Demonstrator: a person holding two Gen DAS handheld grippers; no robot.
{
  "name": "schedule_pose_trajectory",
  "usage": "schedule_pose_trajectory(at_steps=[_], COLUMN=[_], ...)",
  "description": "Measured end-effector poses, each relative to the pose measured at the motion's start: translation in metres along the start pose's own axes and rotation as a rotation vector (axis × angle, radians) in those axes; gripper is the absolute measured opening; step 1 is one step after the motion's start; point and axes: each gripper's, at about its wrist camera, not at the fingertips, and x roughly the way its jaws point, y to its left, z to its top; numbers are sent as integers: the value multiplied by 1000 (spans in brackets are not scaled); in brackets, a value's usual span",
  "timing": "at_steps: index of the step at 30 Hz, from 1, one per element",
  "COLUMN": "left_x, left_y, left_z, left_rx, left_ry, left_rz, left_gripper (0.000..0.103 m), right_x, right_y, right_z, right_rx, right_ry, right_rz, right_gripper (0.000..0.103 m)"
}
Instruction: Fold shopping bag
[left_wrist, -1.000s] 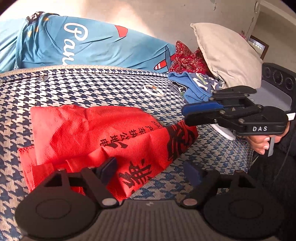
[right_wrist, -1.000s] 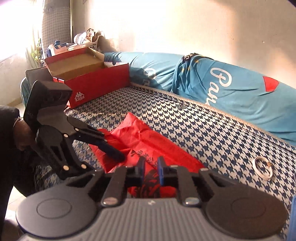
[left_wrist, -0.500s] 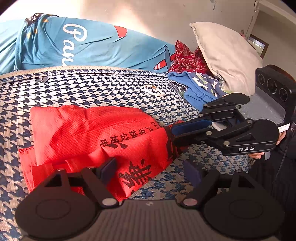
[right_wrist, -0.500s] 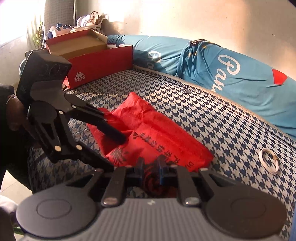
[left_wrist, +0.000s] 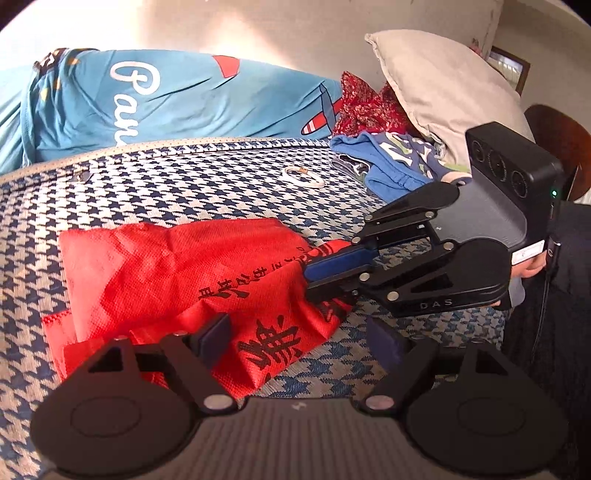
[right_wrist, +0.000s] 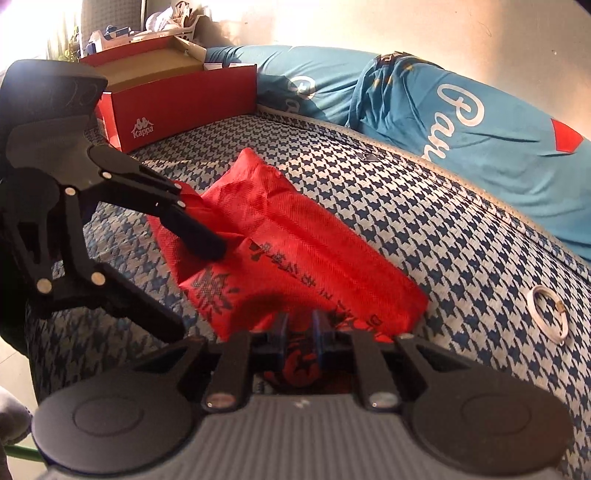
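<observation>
A red shopping bag (left_wrist: 166, 266) with black characters lies partly folded on the houndstooth bed cover (left_wrist: 184, 192). My right gripper (right_wrist: 300, 328) is shut on the bag's printed end, with red fabric pinched between its blue pads. In the left wrist view the right gripper (left_wrist: 317, 273) holds that end raised and pulled over the bag's right part. My left gripper (left_wrist: 299, 339) is open and hovers low at the bag's near edge, its left finger (left_wrist: 212, 336) over the fabric. The right wrist view shows the left gripper (right_wrist: 195, 291) astride the red bag (right_wrist: 295, 229), holding nothing.
A red shoe box (right_wrist: 177, 107) stands at one end of the bed. A teal quilt (left_wrist: 166, 99) lies along the wall. A white coiled cable (left_wrist: 303, 177) rests on the cover. A beige pillow (left_wrist: 443, 85) and blue clothes (left_wrist: 391, 162) pile up beyond it.
My right gripper has carried the bag's printed end leftward and inward over the bag, shortening it. The left gripper has stayed almost still and open.
</observation>
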Motion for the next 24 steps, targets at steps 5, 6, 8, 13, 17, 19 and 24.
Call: schedule_pose_trajectory(at_steps=[5,6,8,13,17,19,24], left_x=[-3,-3,-3,1,6,8,10], left_y=[-13,-16,-20,-26,-19,-15,0], left_z=[4,5,7,3,1,2,4], left_rx=[173,209,284,504,517,495,420], left_ry=[42,59,94,191,217,221,226], left_rz=[50,56,67,62,22,-1,-68], left_gripper=[80,80,80,81,85,87,87], right_x=[2,1,0,0,-1,-2,-1], right_y=[0,0,-1,-5,-7,-8,-9], right_z=[-1,0,0,0,1,1,3], right_rx=[-24,-28,-33,-36,-25,-22,-29], right_ry=[2,3,3,5,7,8,13], right_rz=[2,5,16,38,50,58,82], right_gripper=[12,12,12,13,13,14,21])
